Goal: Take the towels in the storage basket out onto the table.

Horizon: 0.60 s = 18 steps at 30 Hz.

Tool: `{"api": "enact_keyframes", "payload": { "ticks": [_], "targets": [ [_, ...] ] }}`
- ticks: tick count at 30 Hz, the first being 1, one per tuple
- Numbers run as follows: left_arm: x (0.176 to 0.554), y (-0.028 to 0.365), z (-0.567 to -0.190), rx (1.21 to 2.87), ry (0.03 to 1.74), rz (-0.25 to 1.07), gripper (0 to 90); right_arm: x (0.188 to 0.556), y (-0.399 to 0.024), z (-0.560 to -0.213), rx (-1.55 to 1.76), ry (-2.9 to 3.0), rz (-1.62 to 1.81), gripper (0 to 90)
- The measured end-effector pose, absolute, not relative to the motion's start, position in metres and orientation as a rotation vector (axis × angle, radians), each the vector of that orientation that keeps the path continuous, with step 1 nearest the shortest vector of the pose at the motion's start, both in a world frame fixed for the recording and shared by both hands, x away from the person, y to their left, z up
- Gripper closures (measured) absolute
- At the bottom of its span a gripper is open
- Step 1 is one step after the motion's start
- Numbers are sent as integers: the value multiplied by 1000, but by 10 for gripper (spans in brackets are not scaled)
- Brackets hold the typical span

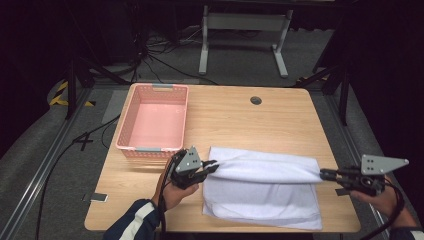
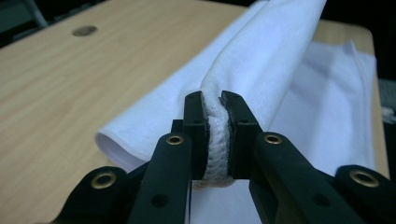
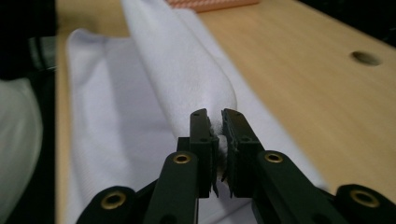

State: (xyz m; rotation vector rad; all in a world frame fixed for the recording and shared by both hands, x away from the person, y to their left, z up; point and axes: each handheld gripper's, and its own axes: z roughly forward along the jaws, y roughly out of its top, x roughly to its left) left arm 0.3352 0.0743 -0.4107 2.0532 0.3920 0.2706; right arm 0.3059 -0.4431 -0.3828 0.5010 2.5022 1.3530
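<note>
High view: a white towel (image 1: pixel 262 192) lies on the table (image 1: pixel 225 115), in front of and to the right of the pink basket (image 1: pixel 152 121). The left tool (image 1: pixel 212 165), close by the basket's near corner, and the right tool (image 1: pixel 324 174), far from the basket at the towel's other end, each pinch a corner and lift one long edge into a fold.

Left gripper view: the left tool (image 2: pixel 215 135) is clamped on a bunched corner of the towel (image 2: pixel 261 60). The cloth looks soft, limp and light; it sags between grips, so it is probably best held by the corners, kept taut.

Right gripper view: the right tool (image 3: pixel 218 154) is clamped on the opposite corner of the towel (image 3: pixel 182 79), the basket (image 3: pixel 210 3) far behind.

No brand, label or writing can be read.
</note>
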Motion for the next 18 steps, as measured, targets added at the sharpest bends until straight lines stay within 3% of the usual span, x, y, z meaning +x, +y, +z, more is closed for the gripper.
{"api": "enact_keyframes", "payload": {
  "ticks": [6, 11, 18],
  "targets": [
    [309, 70, -432, 2244, 242, 206, 814, 270, -445, -418, 394, 2710, 1296, 834],
    [312, 63, -451, 2366, 234, 191, 811, 268, -432, -443, 431, 2846, 1066, 829],
    [330, 52, -457, 2414, 335, 322, 812, 282, -428, -445, 520, 2746, 1015, 834]
  ]
}}
